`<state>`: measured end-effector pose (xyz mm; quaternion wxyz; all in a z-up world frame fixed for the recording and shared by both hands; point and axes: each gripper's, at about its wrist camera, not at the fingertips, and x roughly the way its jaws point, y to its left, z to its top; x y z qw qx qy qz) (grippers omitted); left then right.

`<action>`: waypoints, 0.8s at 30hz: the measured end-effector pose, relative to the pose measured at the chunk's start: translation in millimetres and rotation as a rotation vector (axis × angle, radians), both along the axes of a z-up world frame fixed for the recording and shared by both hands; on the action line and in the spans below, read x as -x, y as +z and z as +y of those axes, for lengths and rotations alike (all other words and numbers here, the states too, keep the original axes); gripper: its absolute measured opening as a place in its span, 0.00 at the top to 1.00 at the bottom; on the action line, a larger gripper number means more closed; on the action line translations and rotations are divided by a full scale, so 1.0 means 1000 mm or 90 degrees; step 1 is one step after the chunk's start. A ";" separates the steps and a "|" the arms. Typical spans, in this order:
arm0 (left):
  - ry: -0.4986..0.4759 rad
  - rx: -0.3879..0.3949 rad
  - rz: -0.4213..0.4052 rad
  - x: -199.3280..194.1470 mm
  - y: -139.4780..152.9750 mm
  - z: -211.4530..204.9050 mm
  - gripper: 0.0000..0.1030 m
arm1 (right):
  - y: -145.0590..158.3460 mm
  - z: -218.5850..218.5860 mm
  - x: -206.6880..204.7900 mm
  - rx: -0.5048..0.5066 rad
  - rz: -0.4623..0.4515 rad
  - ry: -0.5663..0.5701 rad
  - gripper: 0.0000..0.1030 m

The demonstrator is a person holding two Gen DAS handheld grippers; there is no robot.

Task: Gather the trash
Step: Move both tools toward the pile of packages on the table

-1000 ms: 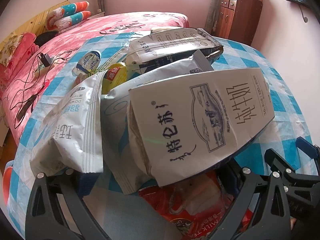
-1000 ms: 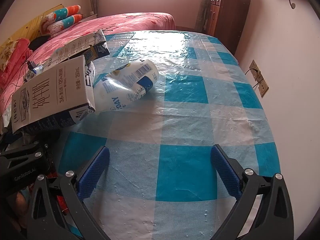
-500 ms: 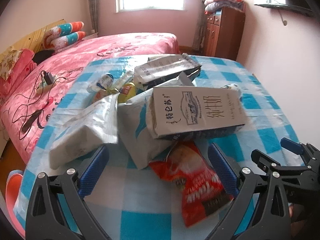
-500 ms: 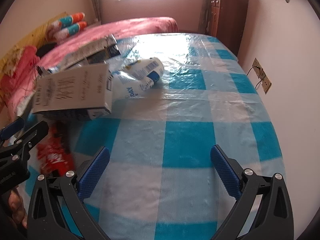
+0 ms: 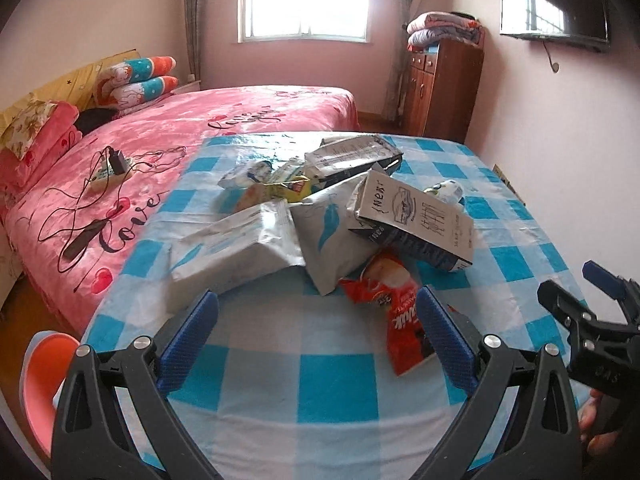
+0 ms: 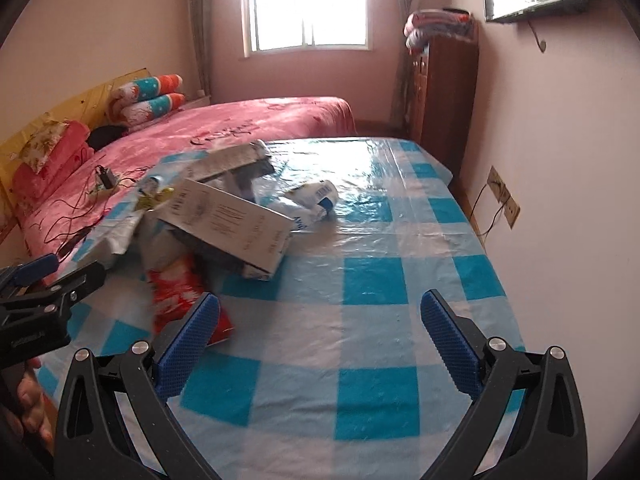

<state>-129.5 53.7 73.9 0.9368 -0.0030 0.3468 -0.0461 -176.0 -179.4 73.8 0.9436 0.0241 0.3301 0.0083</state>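
Observation:
A heap of trash lies on the blue-checked table (image 5: 340, 376): a white milk carton (image 5: 416, 220) on top, a red snack wrapper (image 5: 400, 312) in front, two white bags (image 5: 240, 240), a yellow wrapper (image 5: 280, 192), a second carton (image 5: 352, 156) behind, and a crushed white bottle (image 6: 316, 200) to the right. My left gripper (image 5: 318, 332) is open and empty, just short of the red wrapper. My right gripper (image 6: 320, 340) is open and empty over bare table, to the right of the heap (image 6: 224, 220).
A pink bed (image 5: 160, 140) with a charger and cables borders the table's left side. A wooden cabinet (image 5: 440, 88) stands at the back right. A wall with a socket (image 6: 504, 196) runs along the right. An orange stool (image 5: 40, 376) sits low on the left.
Both grippers have pulled back and up from the heap. The milk carton, near the left camera before, now lies on the pile, and the red wrapper is uncovered.

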 end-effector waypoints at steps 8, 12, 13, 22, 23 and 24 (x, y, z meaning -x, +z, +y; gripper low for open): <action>0.019 0.007 -0.020 0.024 0.007 0.026 0.04 | 0.016 0.027 0.038 -0.022 -0.048 0.025 0.04; 0.038 0.027 -0.019 0.034 0.007 0.041 0.04 | 0.022 0.038 0.053 0.002 -0.073 0.021 0.04; 0.040 0.032 -0.019 0.036 0.007 0.044 0.04 | 0.023 0.040 0.054 0.004 -0.074 0.018 0.04; 0.041 0.031 -0.019 0.056 -0.001 0.055 0.04 | 0.021 0.043 0.066 0.009 -0.054 0.001 0.04; 0.039 0.028 -0.020 0.058 -0.002 0.054 0.04 | 0.020 0.044 0.067 0.012 -0.052 0.000 0.04; 0.038 0.024 -0.022 0.059 -0.003 0.054 0.04 | 0.020 0.044 0.069 0.014 -0.052 -0.001 0.04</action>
